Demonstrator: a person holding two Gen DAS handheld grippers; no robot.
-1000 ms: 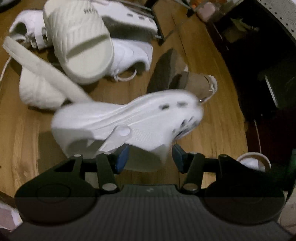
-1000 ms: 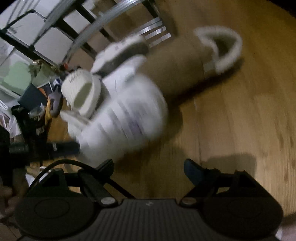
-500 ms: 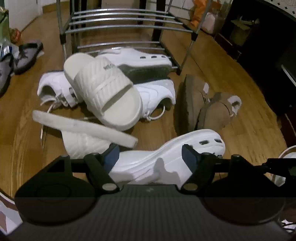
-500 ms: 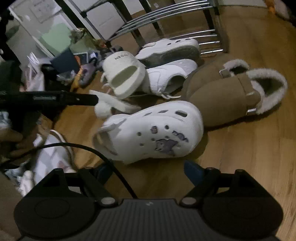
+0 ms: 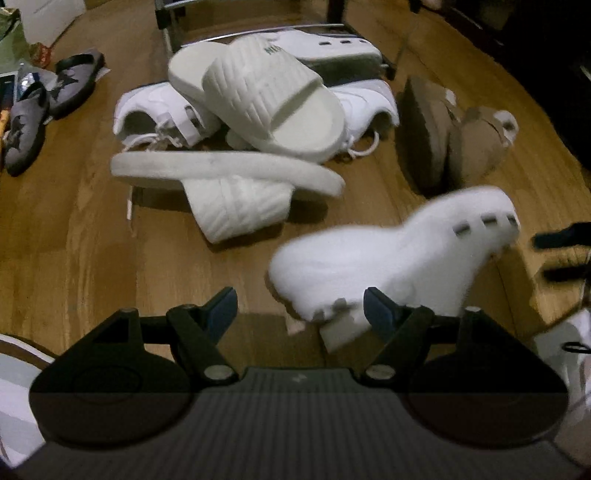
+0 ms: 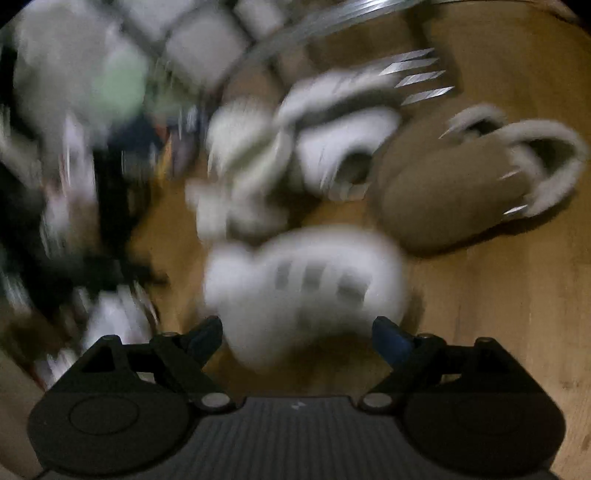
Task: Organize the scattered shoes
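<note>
Left wrist view: the left claw (image 5: pixel 300 309) is spread wide, its blue-padded fingers well apart and grasping nothing. A white perforated foam clog (image 5: pixel 399 254), blurred, lies on the wooden floor (image 5: pixel 85 258) just ahead and toward the claw's right finger; its heel strap end sits near that finger, contact not discernible. Beyond it lies a heap of shoes: a white ribbed rubber slide sandal (image 5: pixel 273 99) rests on top of a white lace-up sneaker (image 5: pixel 159 114), and a second white slide (image 5: pixel 236 188) lies overturned in front of them. To the right, a pair of tan fleece-lined clogs (image 5: pixel 458 144) stands on edge. A second white perforated clog (image 5: pixel 325 46) sits at the foot of a metal-barred shoe rack (image 5: pixel 258 33). Grey slippers with dark star patches (image 5: pixel 44 107) lie apart at far left.

Right wrist view, heavily motion-blurred: the right claw (image 6: pixel 297 338) is likewise released and empty, with the white clog (image 6: pixel 306 284) on the floor immediately ahead between the finger lines, and a tan fleece-lined clog (image 6: pixel 461 192) to the right.
</note>
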